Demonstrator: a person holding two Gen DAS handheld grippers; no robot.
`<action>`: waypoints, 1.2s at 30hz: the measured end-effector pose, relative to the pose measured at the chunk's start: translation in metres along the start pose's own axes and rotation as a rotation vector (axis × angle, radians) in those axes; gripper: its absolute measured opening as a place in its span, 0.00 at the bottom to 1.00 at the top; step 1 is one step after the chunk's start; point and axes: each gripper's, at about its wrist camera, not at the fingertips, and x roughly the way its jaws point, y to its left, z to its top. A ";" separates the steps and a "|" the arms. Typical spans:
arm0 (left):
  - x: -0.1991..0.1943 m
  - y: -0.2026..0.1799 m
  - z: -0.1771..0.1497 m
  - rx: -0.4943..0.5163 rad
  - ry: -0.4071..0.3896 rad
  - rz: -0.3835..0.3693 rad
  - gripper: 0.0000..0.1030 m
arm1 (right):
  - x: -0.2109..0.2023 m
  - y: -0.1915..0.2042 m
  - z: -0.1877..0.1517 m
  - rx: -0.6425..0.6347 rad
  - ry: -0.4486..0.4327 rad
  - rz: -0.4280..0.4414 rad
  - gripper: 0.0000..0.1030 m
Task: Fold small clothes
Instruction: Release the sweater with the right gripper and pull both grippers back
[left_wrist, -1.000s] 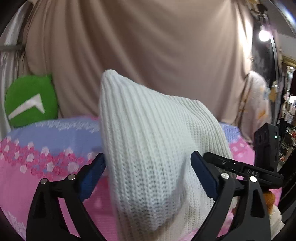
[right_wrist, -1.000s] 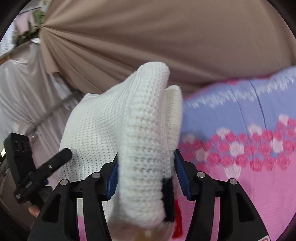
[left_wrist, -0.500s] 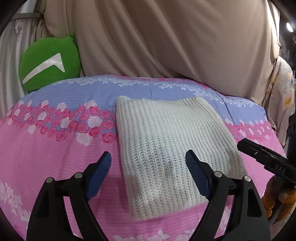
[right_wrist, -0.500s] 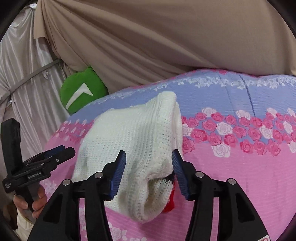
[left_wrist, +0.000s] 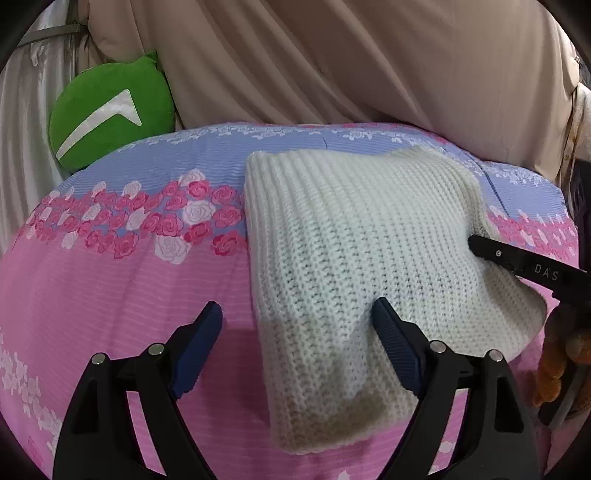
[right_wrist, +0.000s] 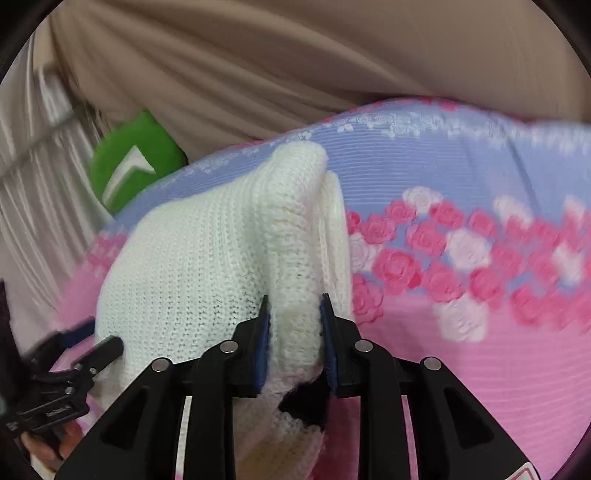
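The white knit sweater (left_wrist: 354, 258) lies folded on the bed (left_wrist: 110, 295) in front of the wide-open left tongs (left_wrist: 295, 328), but the right tongs (right_wrist: 293, 314) pinch its edge, so letting go is left.

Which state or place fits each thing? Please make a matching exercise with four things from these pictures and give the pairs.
Things:
1. left gripper
2. right gripper
3. cushion
4. sweater

States or places:
a. green, at the far edge of the bed
b. white knit, lying on the bed
c. open, holding nothing
d. shut on the knit edge

Pairs: 1-c, 2-d, 3-a, 4-b
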 end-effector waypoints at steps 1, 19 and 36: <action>0.002 0.000 -0.002 0.002 0.004 0.005 0.79 | -0.007 -0.002 0.001 0.030 0.010 0.023 0.23; -0.023 -0.026 -0.042 0.019 -0.052 0.148 0.86 | -0.057 0.038 -0.075 -0.167 -0.045 -0.231 0.27; -0.050 -0.037 -0.063 -0.020 -0.141 0.251 0.94 | -0.088 0.040 -0.116 -0.094 -0.104 -0.259 0.62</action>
